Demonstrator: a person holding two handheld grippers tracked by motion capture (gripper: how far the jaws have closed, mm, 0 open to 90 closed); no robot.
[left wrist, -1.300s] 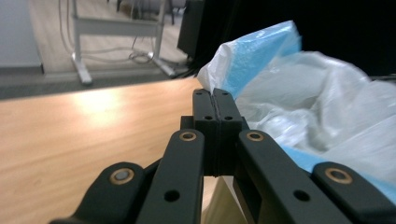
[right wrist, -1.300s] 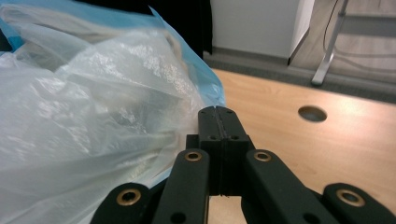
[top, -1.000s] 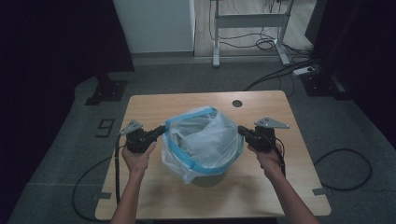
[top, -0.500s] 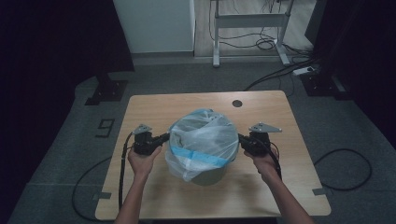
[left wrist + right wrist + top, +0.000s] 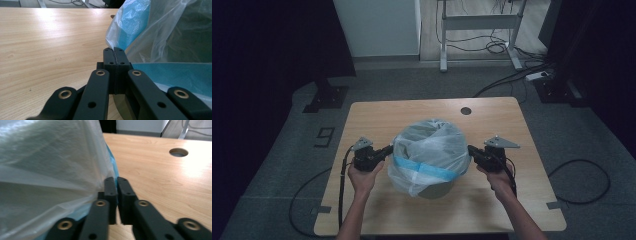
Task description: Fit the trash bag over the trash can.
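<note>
The left gripper (image 5: 115, 53) has its two black jaws pressed flat together, with no gap between them. Whether any bag film is pinched between them cannot be told; the tips sit right against the edge of the clear bag (image 5: 160, 32). The right gripper (image 5: 117, 182) has just been opening its jaws a little. A thin slit shows between them, and the edge of the bag lies at the tips, but whether it is caught in the slit cannot be told.

From the high view, the left gripper (image 5: 384, 151) touches the left side of the bag (image 5: 429, 145) and the right gripper (image 5: 473, 151) touches its right side. The bag has a blue band (image 5: 424, 170) across its front. It is pulled over a dark bin (image 5: 434, 191). The bin stands near the middle of the wooden table (image 5: 377, 115). A hand (image 5: 362, 177) holds each gripper.
</note>
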